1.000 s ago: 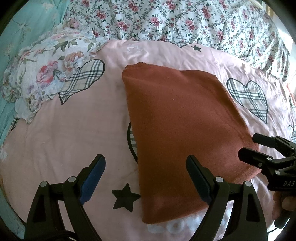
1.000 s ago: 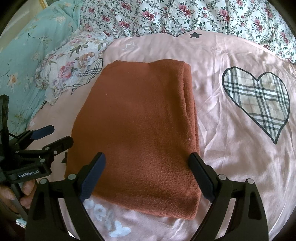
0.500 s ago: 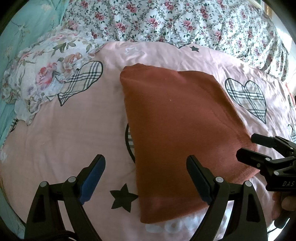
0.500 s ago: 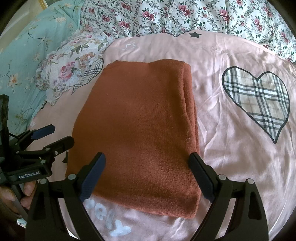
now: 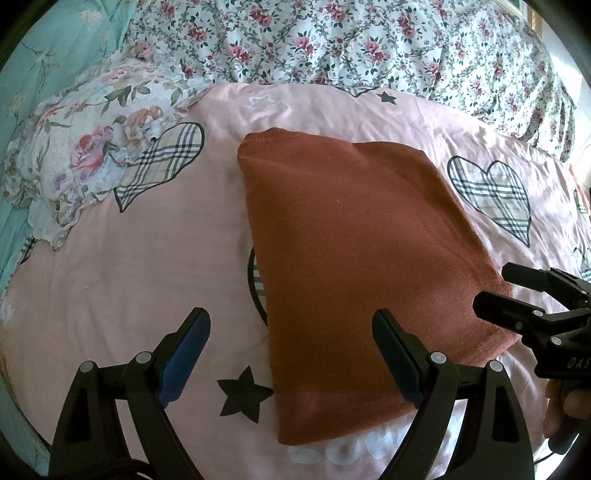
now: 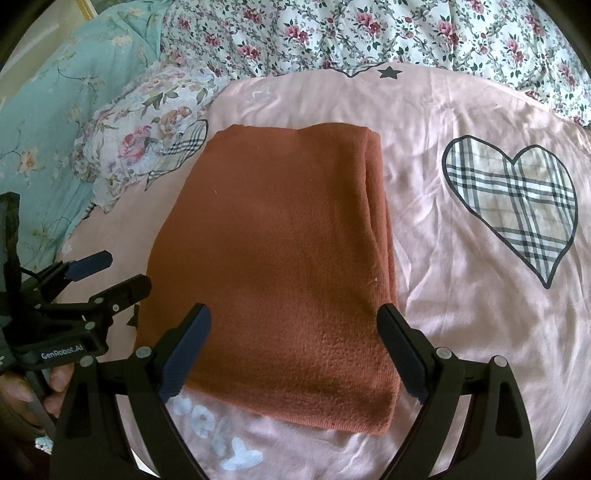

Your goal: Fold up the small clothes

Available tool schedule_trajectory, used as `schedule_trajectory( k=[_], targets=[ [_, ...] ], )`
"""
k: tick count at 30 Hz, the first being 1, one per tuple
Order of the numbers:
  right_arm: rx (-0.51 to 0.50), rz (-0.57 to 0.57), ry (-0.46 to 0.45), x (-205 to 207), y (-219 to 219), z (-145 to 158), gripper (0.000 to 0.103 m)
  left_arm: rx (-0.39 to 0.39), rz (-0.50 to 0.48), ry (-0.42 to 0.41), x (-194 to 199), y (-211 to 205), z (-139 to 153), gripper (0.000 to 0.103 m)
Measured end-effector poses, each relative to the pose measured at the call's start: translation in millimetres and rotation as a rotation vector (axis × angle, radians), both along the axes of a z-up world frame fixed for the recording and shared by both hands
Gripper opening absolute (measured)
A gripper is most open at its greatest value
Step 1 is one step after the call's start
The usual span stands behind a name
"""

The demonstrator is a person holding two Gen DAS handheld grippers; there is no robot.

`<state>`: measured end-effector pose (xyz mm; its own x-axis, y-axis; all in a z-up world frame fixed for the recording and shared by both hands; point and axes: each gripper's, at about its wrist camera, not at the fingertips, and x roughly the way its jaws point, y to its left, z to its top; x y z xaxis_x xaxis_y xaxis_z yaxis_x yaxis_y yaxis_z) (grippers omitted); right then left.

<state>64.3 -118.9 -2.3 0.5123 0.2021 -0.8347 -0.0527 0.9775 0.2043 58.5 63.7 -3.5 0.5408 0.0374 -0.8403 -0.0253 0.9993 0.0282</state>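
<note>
Bed under pink satin sheet printed with plaid hearts, black stars. Folded rust-brown knit garment lies flat, frame centre. Floral pillow upper left; rose-print quilt along top.

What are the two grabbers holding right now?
Nothing. The left gripper and right gripper are both open, and the folded rust-orange knit garment lies on the pink sheet.
</note>
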Motion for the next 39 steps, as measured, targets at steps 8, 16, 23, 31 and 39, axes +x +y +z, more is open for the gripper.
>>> schedule_trajectory(
  k=[8, 16, 23, 31, 39],
  targets=[
    [0.004, -0.008, -0.007, 1.5, -0.2, 0.5, 0.091, 0.000, -0.006, -0.001, 1.6, -2.4, 0.3, 0.090],
    [0.007, -0.007, -0.004, 2.9, -0.4, 0.6, 0.091, -0.001, -0.008, 0.001, 3.5, -2.6, -1.4, 0.090],
    [0.006, -0.007, -0.005, 3.3, -0.5, 0.2, 0.091, 0.000, -0.006, 0.004, 5.3, -1.7, -3.4, 0.091],
    [0.007, -0.009, -0.008, 3.8, -0.6, -0.2, 0.091, -0.001, -0.008, 0.003, 5.7, -1.5, -3.3, 0.091],
    [0.007, -0.008, -0.016, 8.9, -3.1, 0.4, 0.091, 0.009, -0.007, -0.006, 7.0, -2.1, -3.3, 0.091]
  ],
)
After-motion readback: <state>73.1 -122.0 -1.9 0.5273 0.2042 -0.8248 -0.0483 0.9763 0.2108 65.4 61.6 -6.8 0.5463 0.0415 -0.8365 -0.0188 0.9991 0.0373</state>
